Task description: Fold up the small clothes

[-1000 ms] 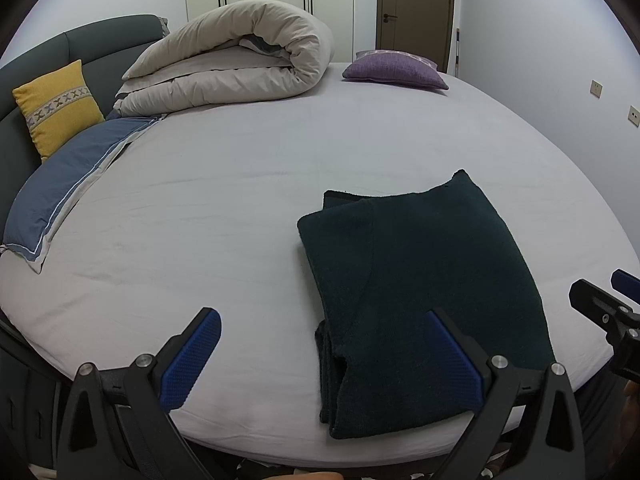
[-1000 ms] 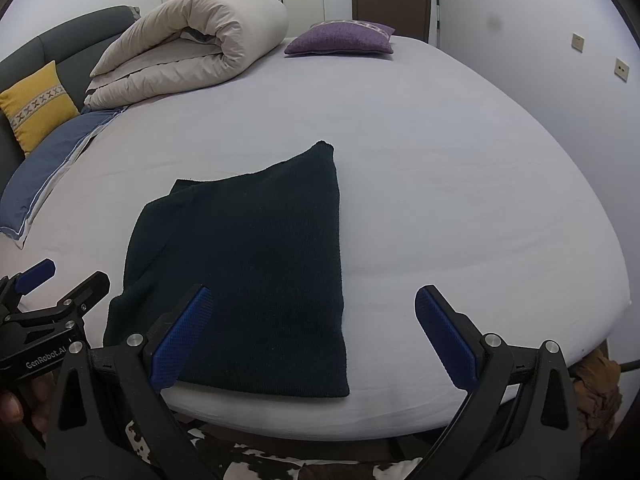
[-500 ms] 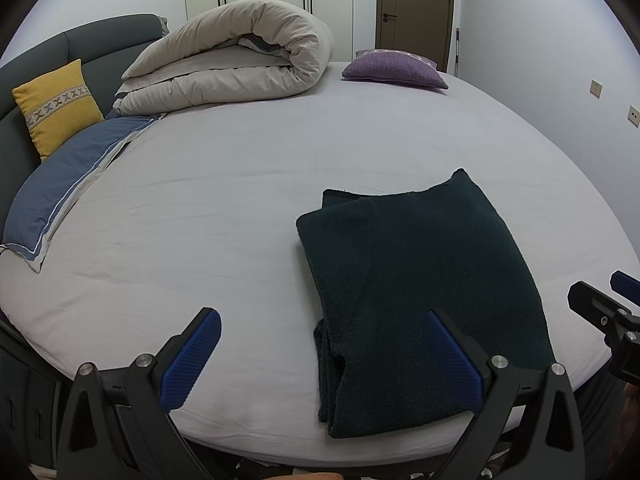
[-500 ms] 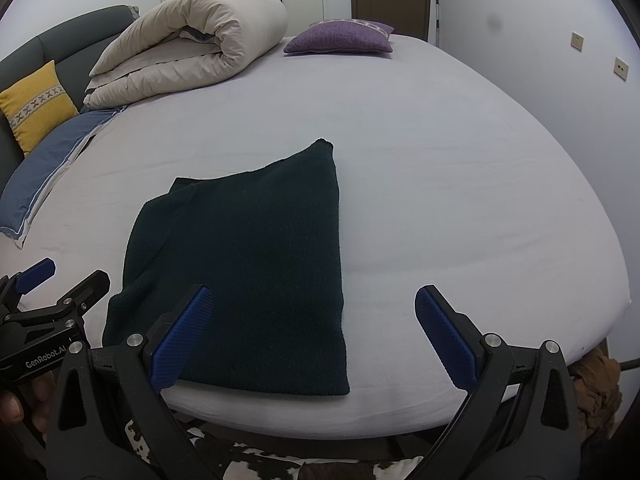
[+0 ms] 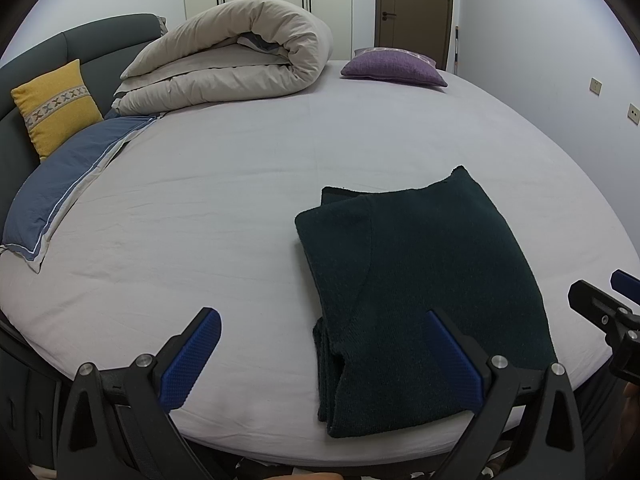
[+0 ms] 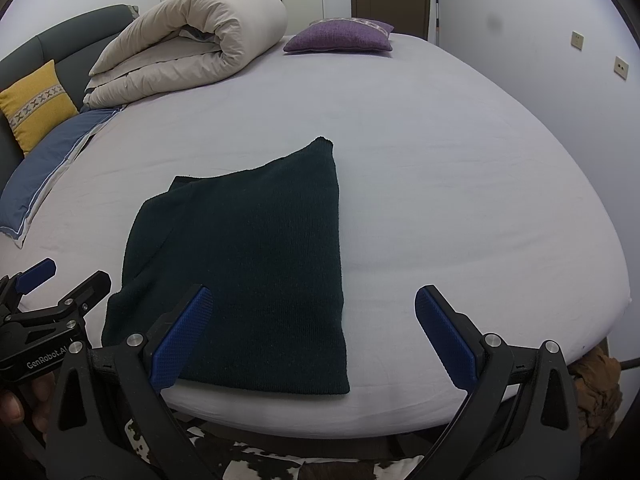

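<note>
A dark green knit garment [image 6: 248, 264], soft and limp, is lying part-folded at the bed [image 6: 460, 184] edge, best pinched at a corner, while both the left claw [image 5: 320, 356] and right claw [image 6: 312, 336] are hovering wide open, empty.

Both wrist views look forward from the near edge of the white-sheeted bed [image 5: 248, 184], low and close; both share the folded dark green knit garment [image 5: 420, 276] [image 6: 248, 264] and far pillows.

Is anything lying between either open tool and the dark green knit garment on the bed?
Nothing visible. The dark green folded knit garment lies alone on the pale bed sheet, directly ahead of the left tool and right tool. Both hang open, touching nothing.
</note>
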Available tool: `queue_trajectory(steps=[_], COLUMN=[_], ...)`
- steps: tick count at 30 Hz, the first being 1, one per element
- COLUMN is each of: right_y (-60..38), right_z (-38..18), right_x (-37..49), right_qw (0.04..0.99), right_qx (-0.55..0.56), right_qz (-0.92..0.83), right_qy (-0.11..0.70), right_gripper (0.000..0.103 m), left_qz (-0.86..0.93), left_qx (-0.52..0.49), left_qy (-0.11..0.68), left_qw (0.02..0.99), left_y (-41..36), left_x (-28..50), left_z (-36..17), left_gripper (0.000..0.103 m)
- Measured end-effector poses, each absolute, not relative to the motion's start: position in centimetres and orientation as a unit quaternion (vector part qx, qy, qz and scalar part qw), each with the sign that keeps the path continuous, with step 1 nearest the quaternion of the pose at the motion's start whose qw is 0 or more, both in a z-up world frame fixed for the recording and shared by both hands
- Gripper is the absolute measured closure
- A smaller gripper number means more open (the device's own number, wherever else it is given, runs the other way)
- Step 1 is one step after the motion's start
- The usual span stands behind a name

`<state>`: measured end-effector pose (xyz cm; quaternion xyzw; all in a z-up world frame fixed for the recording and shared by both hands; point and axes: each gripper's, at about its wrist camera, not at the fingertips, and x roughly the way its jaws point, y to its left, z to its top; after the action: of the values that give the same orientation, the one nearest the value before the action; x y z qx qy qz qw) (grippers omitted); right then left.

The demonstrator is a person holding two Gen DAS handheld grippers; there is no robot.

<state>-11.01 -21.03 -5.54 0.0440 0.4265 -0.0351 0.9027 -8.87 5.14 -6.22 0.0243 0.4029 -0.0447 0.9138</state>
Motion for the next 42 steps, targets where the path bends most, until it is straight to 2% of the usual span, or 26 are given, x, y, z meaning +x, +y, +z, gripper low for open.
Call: queue_trajectory(steps=[42], right_y=[-21.22], right_z=[-6.07], right_x=[-11.05], right_qw=[0.901], right_qx=[0.046], right_qz=[-0.035], right_qy=[0.43], right_gripper=[0.0], left_qz=[-0.049], left_qx=[0.026], left_qy=[0.404], left_qw=[0.913], left_y=[5.22], left_x=[-8.71], left_z=[-6.24], left_gripper=[0.0])
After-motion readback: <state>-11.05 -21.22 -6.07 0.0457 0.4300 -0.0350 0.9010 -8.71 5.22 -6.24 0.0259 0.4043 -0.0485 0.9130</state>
